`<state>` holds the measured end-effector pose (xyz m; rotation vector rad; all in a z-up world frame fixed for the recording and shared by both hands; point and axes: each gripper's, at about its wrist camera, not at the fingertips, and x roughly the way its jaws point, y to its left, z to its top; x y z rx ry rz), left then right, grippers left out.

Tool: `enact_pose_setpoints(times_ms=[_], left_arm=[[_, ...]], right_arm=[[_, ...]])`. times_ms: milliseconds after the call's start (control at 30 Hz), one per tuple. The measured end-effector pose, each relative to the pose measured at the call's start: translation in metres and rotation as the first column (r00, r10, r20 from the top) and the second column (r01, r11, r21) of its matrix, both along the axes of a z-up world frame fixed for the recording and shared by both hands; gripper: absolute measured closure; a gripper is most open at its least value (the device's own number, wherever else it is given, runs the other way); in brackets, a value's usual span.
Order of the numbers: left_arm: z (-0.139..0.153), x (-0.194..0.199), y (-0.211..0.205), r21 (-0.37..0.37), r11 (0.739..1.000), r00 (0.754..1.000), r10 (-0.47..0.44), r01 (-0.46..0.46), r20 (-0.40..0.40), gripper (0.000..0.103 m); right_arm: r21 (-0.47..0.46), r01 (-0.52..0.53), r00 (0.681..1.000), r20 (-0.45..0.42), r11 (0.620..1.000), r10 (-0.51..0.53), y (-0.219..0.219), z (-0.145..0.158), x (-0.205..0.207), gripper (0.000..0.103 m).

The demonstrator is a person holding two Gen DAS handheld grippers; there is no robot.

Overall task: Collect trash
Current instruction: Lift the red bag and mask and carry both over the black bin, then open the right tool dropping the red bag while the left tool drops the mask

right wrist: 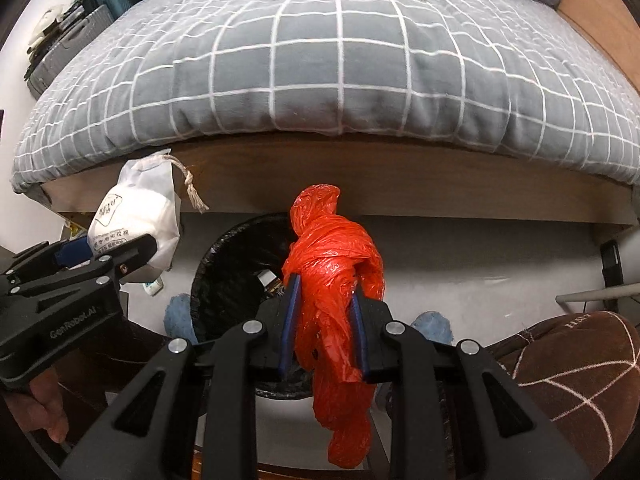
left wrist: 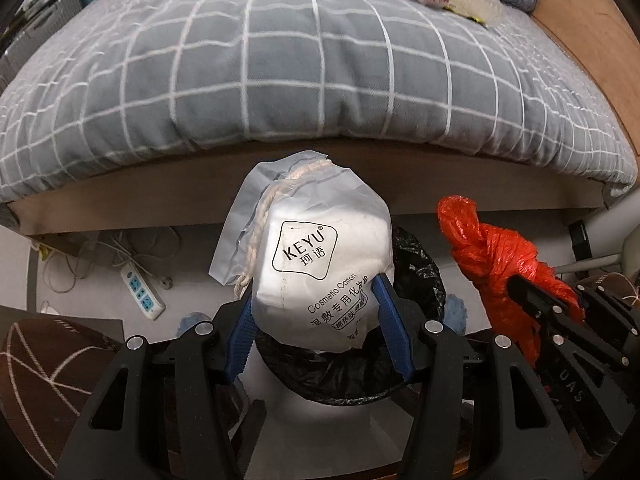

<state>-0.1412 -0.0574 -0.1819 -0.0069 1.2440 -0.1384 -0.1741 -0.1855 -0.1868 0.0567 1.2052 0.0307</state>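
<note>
Trash bin below — both tongs tilted steeply down, gripping.

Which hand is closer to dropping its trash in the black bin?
Probably the right. Its gripper holds the red bag hanging right above the black-lined bin. The left gripper with the cotton pad pouch looks nearer the bin's edge.

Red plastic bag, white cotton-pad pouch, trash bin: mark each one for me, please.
red plastic bag (right wrist: 336,264): right wrist view, twisted middle above the pads.
white cotton-pad pouch (left wrist: 320,272): left wrist view, printed front face.
trash bin (right wrist: 228,276): right wrist view, black liner on inner wall.
</note>
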Motion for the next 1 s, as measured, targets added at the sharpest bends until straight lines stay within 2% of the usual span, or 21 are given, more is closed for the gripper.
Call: enact_pose_setpoints(times_ms=[400, 567, 733, 1000], left_arm=[[-0.032, 0.01, -0.025, -0.004, 0.998, 0.997, -0.059, 0.059, -0.04, 0.048], [-0.044, 0.011, -0.025, 0.004, 0.998, 0.997, -0.069, 0.069, -0.038, 0.037], [-0.053, 0.014, -0.009, 0.018, 0.999, 0.999, -0.037, 0.038, -0.038, 0.02], [-0.055, 0.013, 0.022, 0.081, 0.997, 1.0, 0.002, -0.002, -0.009, 0.009]], right_arm=[[-0.008, 0.073, 0.997, -0.027, 0.997, -0.074, -0.034, -0.016, -0.004, 0.08], [-0.008, 0.077, 0.996, -0.041, 0.997, -0.078, -0.038, -0.024, -0.003, 0.08], [-0.006, 0.053, 0.997, -0.054, 0.999, -0.054, -0.023, -0.032, 0.002, 0.08], [0.01, -0.012, 0.997, -0.071, 1.0, 0.013, 0.004, -0.042, 0.017, 0.08]])
